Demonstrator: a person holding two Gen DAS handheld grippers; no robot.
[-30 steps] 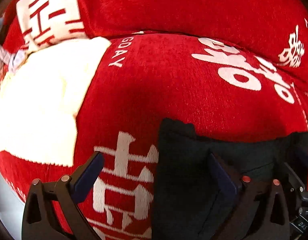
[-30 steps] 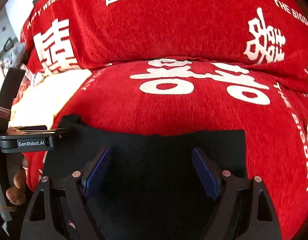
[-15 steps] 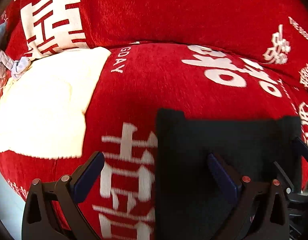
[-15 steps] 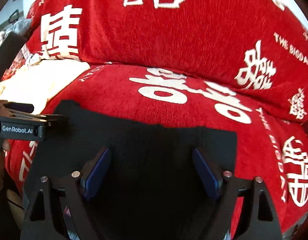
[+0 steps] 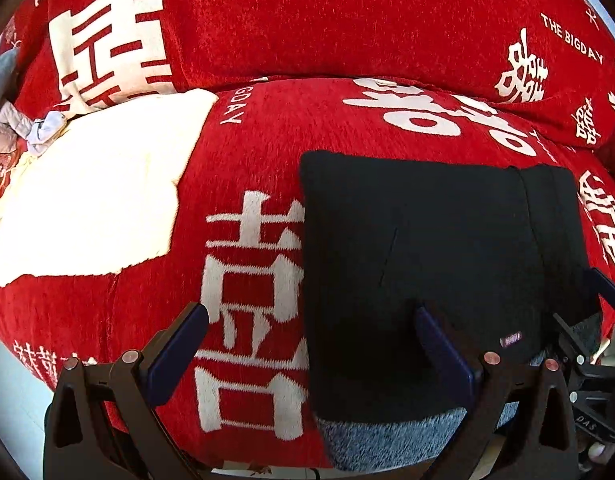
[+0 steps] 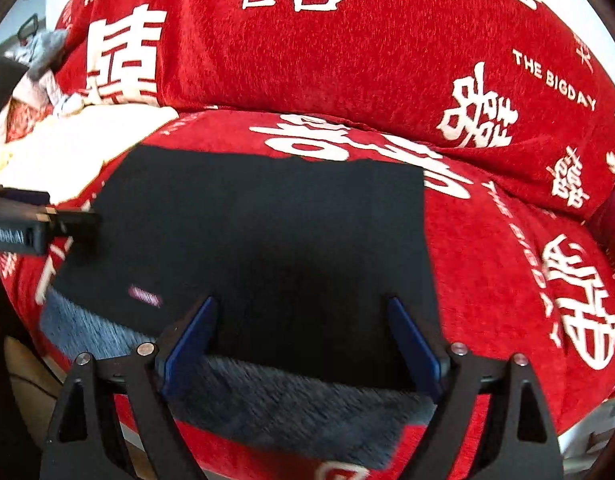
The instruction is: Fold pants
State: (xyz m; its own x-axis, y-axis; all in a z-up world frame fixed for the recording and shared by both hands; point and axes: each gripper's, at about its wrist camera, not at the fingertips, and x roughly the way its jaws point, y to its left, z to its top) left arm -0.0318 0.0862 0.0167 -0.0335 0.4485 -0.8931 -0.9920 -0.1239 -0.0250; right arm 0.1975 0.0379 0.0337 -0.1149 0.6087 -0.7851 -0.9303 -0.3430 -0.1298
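Observation:
The black pants (image 5: 435, 256) lie folded into a flat rectangle on the red sofa seat (image 5: 251, 148), with a grey fleece lining (image 5: 387, 436) showing at the near edge. They also show in the right wrist view (image 6: 267, 236) with the lining (image 6: 291, 404) at the front. My left gripper (image 5: 311, 348) is open and empty, its right finger over the pants' left part. My right gripper (image 6: 303, 340) is open and empty above the pants' near edge. The left gripper's body (image 6: 31, 228) shows at the left of the right wrist view.
A cream cloth (image 5: 91, 196) lies on the seat to the left of the pants. Red back cushions (image 5: 327, 20) with white characters stand behind. Grey and pink clothes (image 5: 11, 120) are piled at the far left. The seat's front edge is just below the grippers.
Both grippers have pulled back and up from the pants, which now lie flat. More of the pants and the grey lining have come into view.

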